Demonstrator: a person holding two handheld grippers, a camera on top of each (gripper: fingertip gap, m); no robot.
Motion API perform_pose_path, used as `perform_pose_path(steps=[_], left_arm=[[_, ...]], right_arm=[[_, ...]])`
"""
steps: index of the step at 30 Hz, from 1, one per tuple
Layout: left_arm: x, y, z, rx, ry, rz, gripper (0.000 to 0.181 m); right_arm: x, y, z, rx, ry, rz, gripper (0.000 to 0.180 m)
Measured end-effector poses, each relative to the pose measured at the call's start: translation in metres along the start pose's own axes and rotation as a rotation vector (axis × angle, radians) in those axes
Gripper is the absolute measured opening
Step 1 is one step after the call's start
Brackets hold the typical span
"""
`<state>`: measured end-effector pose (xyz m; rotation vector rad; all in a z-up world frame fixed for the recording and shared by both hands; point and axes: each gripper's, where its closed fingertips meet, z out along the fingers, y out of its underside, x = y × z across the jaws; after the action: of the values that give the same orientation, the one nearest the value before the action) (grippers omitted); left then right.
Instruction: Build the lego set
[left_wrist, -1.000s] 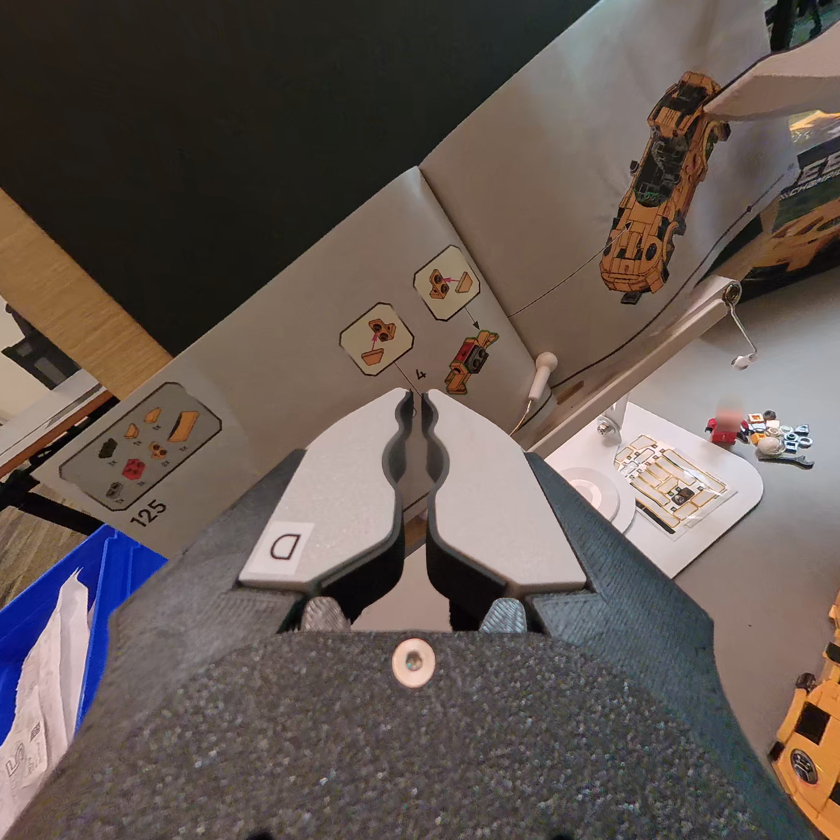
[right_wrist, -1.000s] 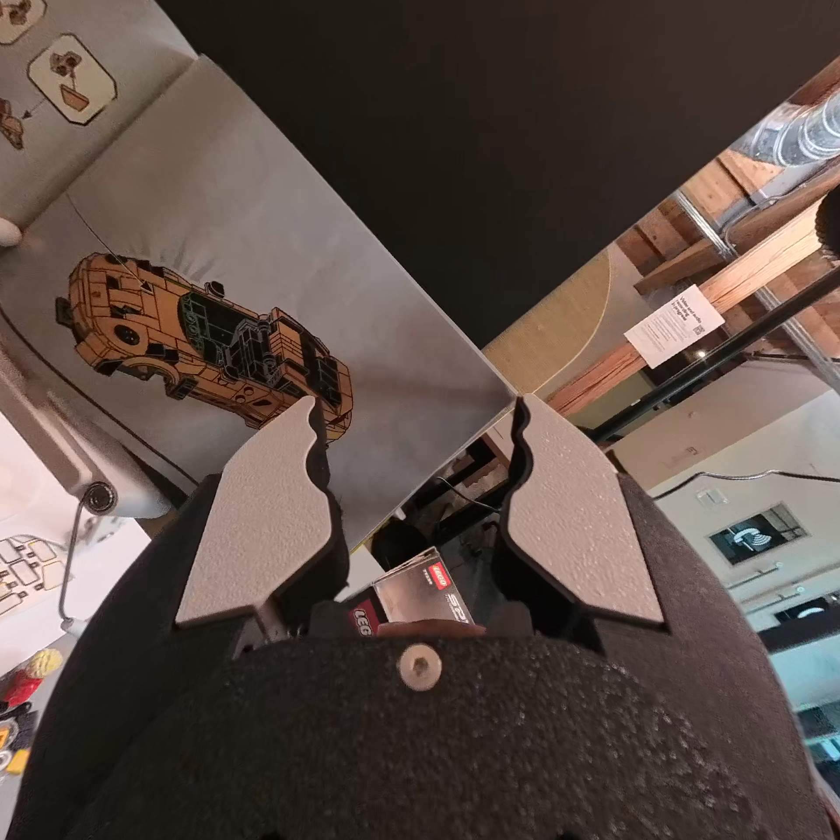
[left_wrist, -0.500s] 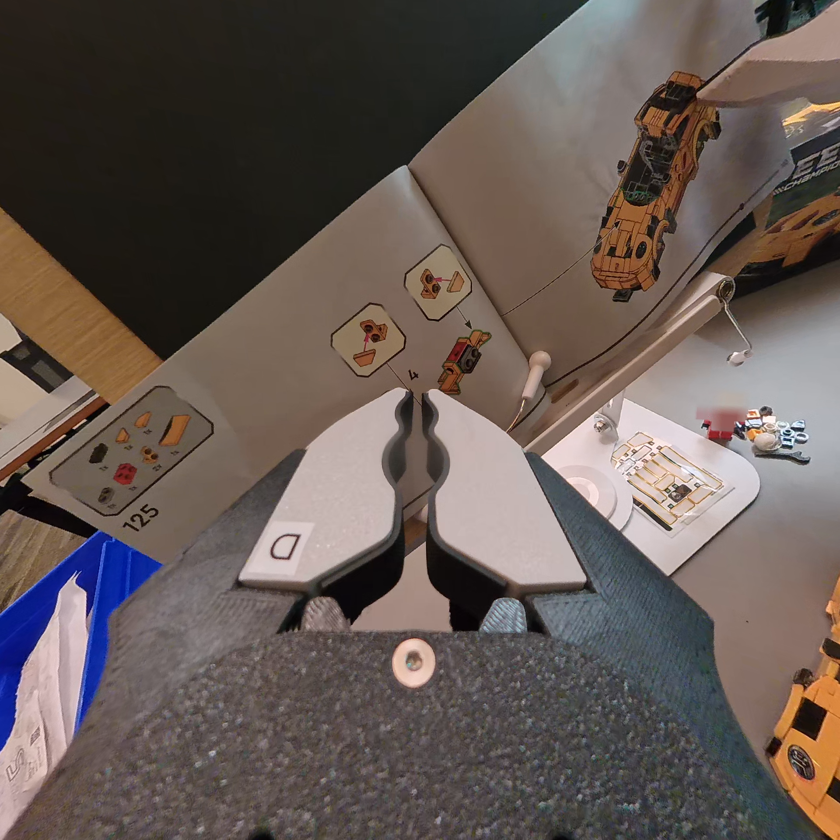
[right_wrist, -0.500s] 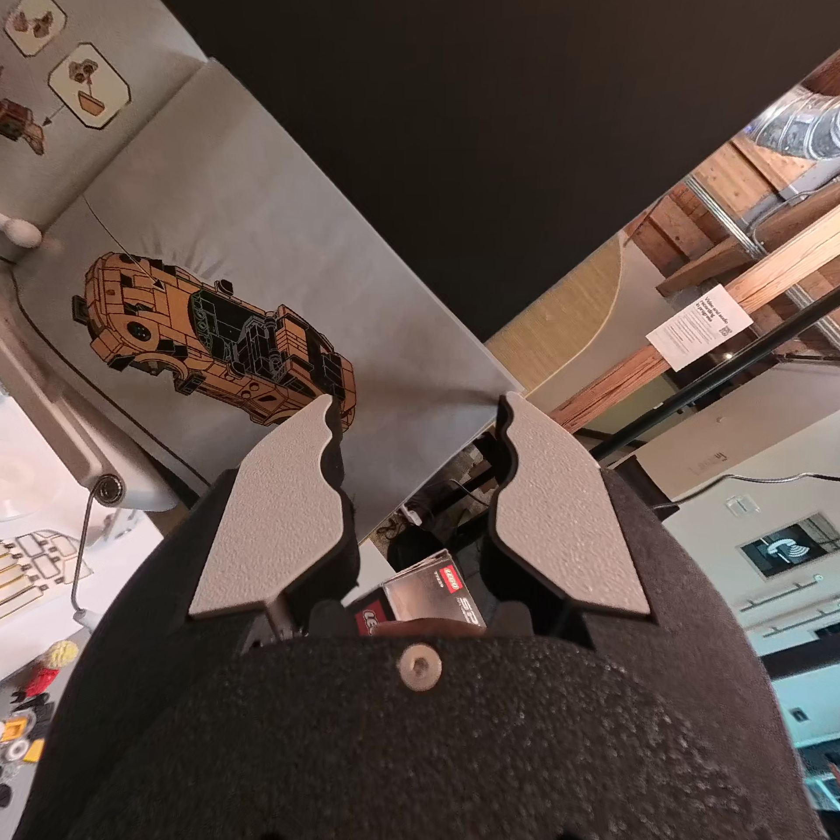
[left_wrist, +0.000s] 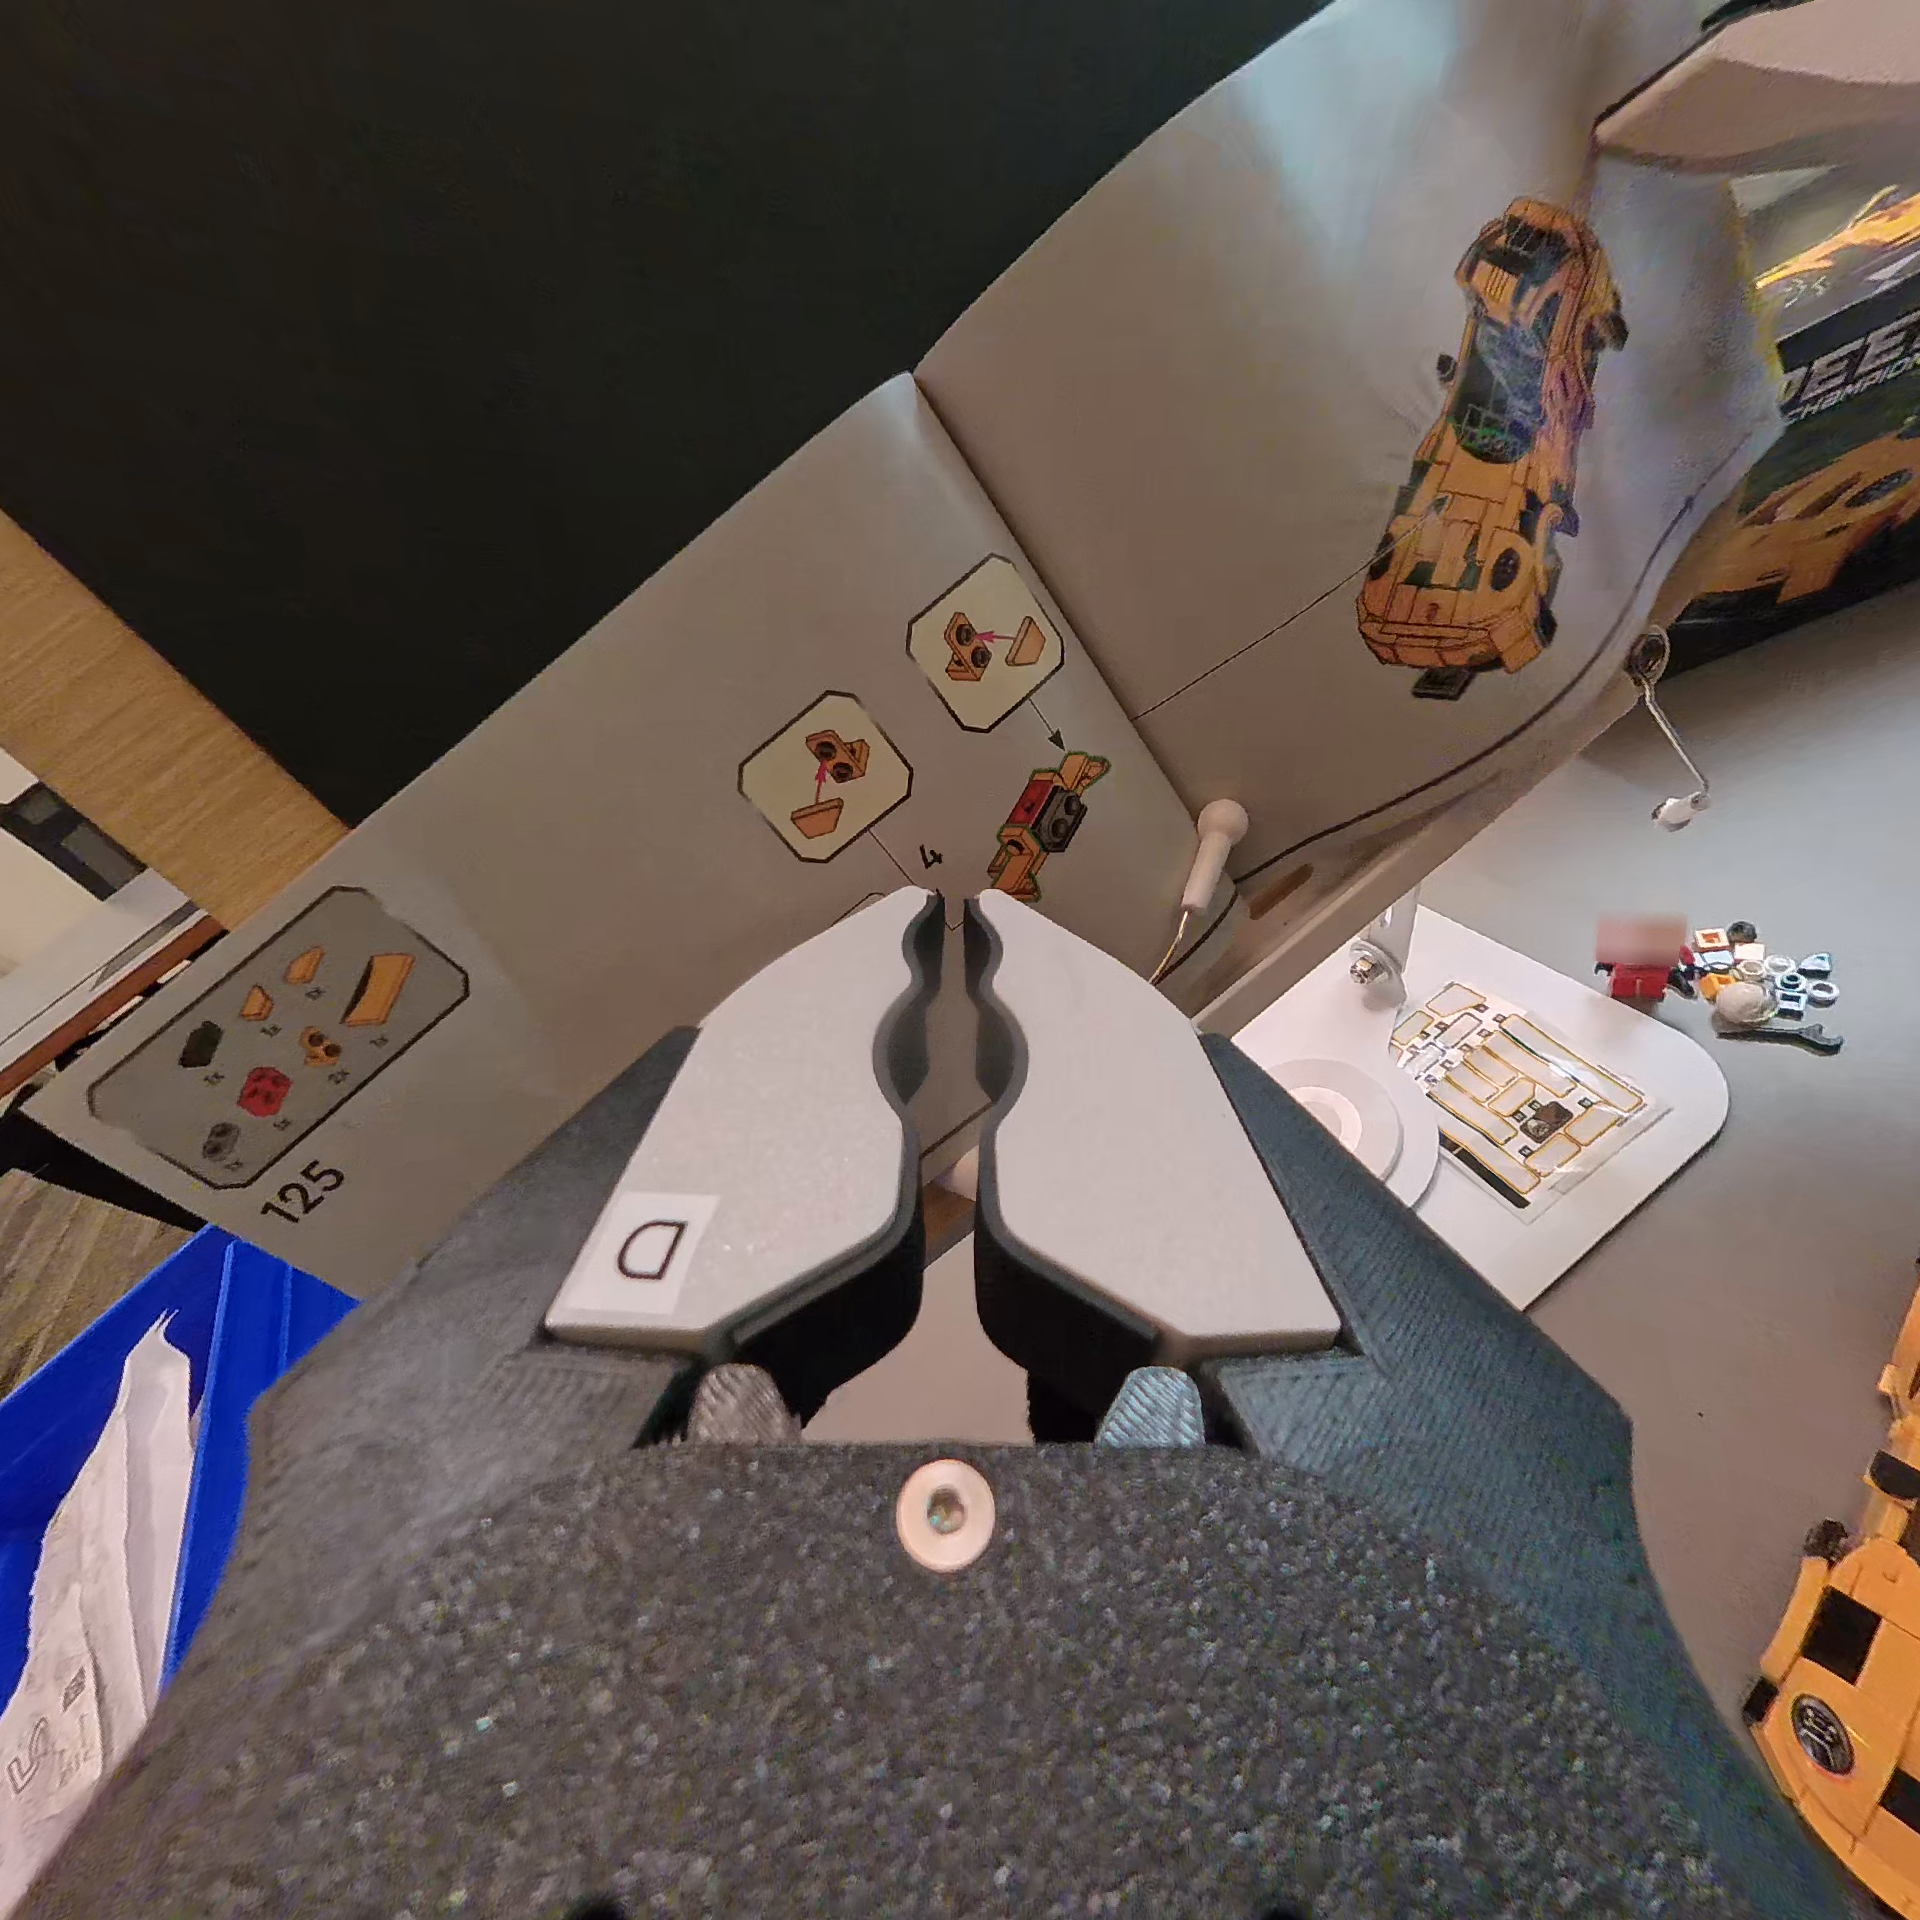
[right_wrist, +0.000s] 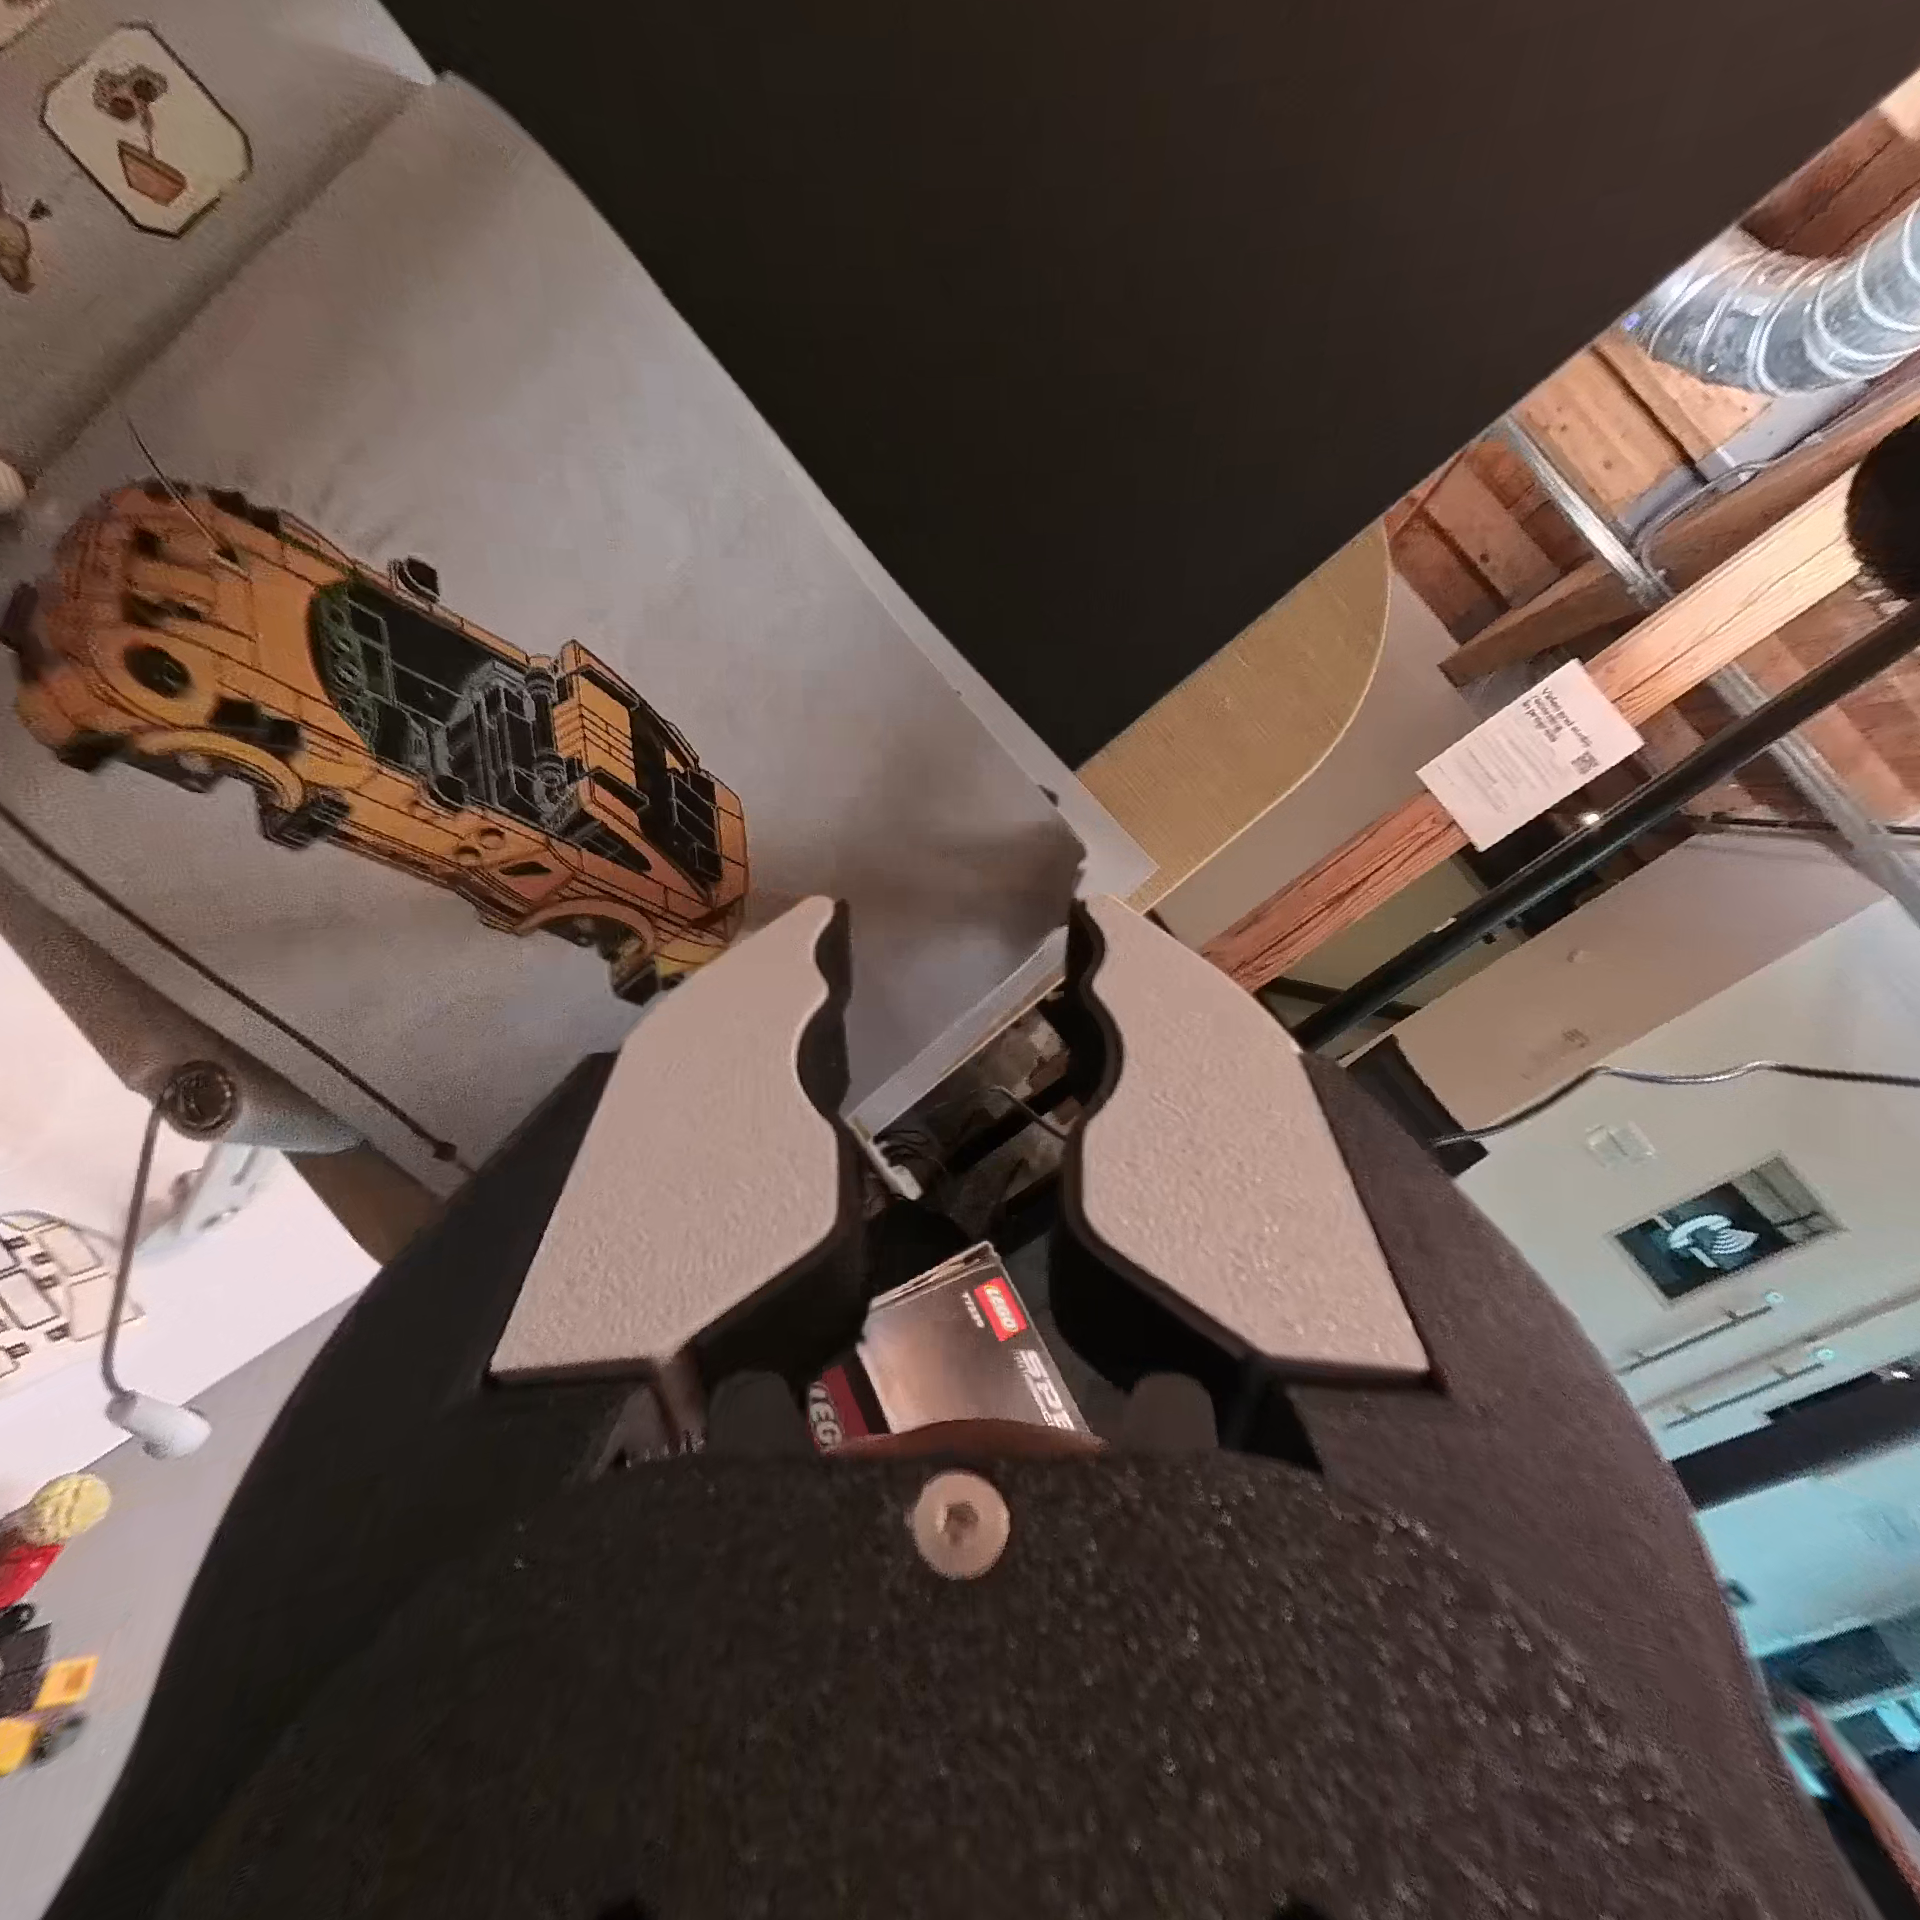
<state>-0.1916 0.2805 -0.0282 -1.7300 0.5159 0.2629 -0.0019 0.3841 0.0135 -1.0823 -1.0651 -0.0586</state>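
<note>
The open instruction booklet (left_wrist: 1195, 416) stands on a white book stand (left_wrist: 1662, 1143). My left gripper (left_wrist: 951, 904) is shut and empty, pointing at the booklet's left page. My right gripper (right_wrist: 961, 914) is open, its fingers either side of the outer edge of the booklet's right page (right_wrist: 520, 416), near its corner. One of its fingers (left_wrist: 1766, 114) also shows in the left wrist view at that page's corner. A partly built yellow lego car (left_wrist: 1849, 1662) lies on the grey table at the right. Loose small pieces (left_wrist: 1745, 977) and a red minifigure (left_wrist: 1642, 977) lie beside the stand.
A sticker sheet (left_wrist: 1517, 1101) lies on the stand's base. The set's box (left_wrist: 1849, 395) stands behind the booklet. A blue bin (left_wrist: 104, 1403) with white paper bags is at the left. A wire page holder (left_wrist: 1673, 758) hangs off the stand. My hands' fingertips stand some 25 cm from each other. The partly built yellow lego car (left_wrist: 1849, 1662) sits 25 cm or so from the ends of my left fingers.
My right gripper has narrowed and moved in on the right page's outer edge, which now lies between its fingers. My left gripper has stayed shut and barely moved.
</note>
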Motion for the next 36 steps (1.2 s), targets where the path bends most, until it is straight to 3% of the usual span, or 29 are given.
perform_pose_path(steps=[7, 13, 19, 26, 28, 32, 36], left_arm=[[0.002, -0.002, -0.001, 0.005, 0.004, 0.004, 0.003], [0.020, -0.018, -0.007, 0.062, 0.077, -0.023, 0.005], [0.067, -0.051, -0.017, 0.177, 0.294, -0.136, 0.024], [0.112, -0.079, 0.005, 0.205, 0.360, -0.083, 0.045], [0.133, -0.095, 0.003, 0.261, 0.484, -0.134, 0.045], [0.153, -0.133, -0.021, 0.383, 0.867, -0.468, 0.034], [0.148, -0.136, -0.015, 0.370, 0.966, -0.626, 0.028]], right_arm=[[-0.005, -0.009, -0.007, 0.041, 0.072, -0.099, 0.002], [-0.013, -0.022, -0.024, 0.123, 0.045, -0.034, 0.000], [-0.016, -0.029, -0.050, 0.208, -0.020, 0.095, 0.000], [-0.034, -0.059, -0.074, 0.309, -0.314, 0.250, 0.000], [-0.038, -0.065, -0.080, 0.319, -0.382, 0.265, 0.000], [-0.041, -0.066, -0.088, 0.307, -0.411, 0.190, 0.000], [-0.049, -0.066, -0.094, 0.301, -0.414, 0.121, 0.000]])
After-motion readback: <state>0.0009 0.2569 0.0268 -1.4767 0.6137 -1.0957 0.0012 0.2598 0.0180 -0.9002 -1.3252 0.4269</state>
